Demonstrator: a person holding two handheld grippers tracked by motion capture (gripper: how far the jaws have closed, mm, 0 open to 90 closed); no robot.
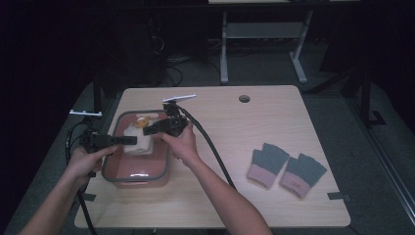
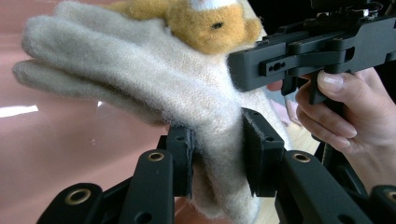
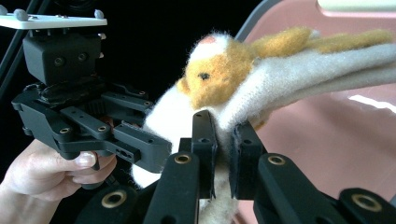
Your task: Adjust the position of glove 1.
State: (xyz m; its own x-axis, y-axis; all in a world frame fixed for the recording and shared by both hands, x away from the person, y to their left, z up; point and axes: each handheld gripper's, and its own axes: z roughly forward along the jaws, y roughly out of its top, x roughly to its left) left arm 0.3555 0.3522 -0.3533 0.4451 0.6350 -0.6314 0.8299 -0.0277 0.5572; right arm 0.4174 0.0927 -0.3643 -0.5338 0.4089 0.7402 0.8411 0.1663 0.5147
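Dim room, pale tabletop (image 1: 230, 127); over the pink tub (image 1: 164, 169), both grippers' jaws pinch a cream glove (image 2: 154, 79) at its cuff. Soft and light, it looks apt to sag; left gripper (image 2: 217, 156), right gripper (image 3: 220, 154).

Cream fuzzy glove (image 2: 154, 79) with orange-and-white animal patch (image 2: 210, 21); pink bin (image 1: 128, 171), grey-rimmed; 2 grey-and-pink gloves (image 1: 286, 169) right of bin.

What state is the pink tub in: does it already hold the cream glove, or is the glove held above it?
Held above: both grippers, left and right, clamp the cream glove over the pink tub.
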